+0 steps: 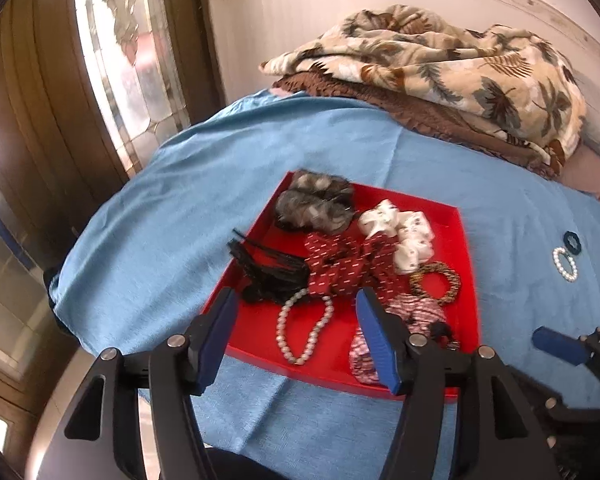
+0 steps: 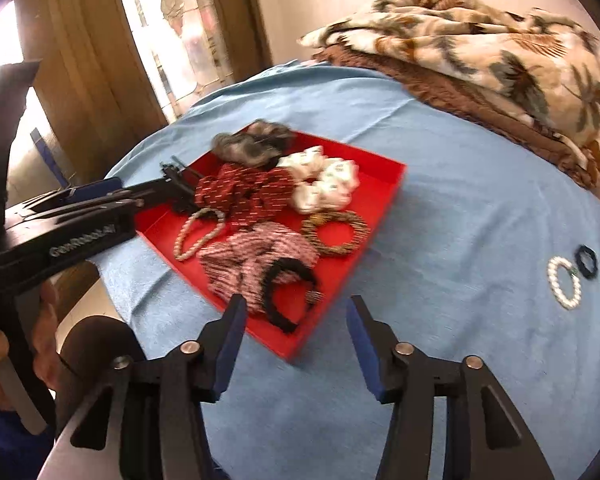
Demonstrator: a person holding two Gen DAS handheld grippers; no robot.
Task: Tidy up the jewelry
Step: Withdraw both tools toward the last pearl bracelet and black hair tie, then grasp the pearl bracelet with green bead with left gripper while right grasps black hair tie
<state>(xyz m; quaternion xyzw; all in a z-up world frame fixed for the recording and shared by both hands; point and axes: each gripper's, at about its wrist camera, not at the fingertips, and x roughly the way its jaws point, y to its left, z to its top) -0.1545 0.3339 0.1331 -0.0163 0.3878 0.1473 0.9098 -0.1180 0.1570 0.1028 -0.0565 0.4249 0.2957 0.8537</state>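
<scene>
Both pairs of jaws stood apart and held nothing: the left gripper (image 1: 296,300) hung over the near edge of the red tray (image 1: 466,248), its fingers framing a pearl necklace (image 1: 304,330), while the right gripper (image 2: 296,306) hovered just off the tray's near corner above the blue cloth (image 2: 440,208).

Inside the tray lay the jewelry and hair pieces, crowded together: a grey furry scrunchie (image 1: 314,204) at the far end, a white patterned scrunchie (image 1: 398,236) beside it, a dark red dotted scrunchie (image 1: 342,268) in the middle, and black hair clips (image 1: 268,270) along the left wall. Nearer the front sat a gold-and-black beaded bracelet (image 1: 436,283), a pink-and-white striped scrunchie (image 2: 252,266) and a black curved band (image 2: 288,300) resting against it.

Well apart from the tray, out on the cloth to the right, 2 pieces lay touching or nearly so: a small pearl bracelet (image 2: 565,282) and a dark hair tie (image 2: 587,267).

At the far side of the cloth was a heaped leaf-print blanket (image 1: 452,64) over brown fabric (image 1: 420,108), with a tiled wall behind and a wooden door frame at left.
</scene>
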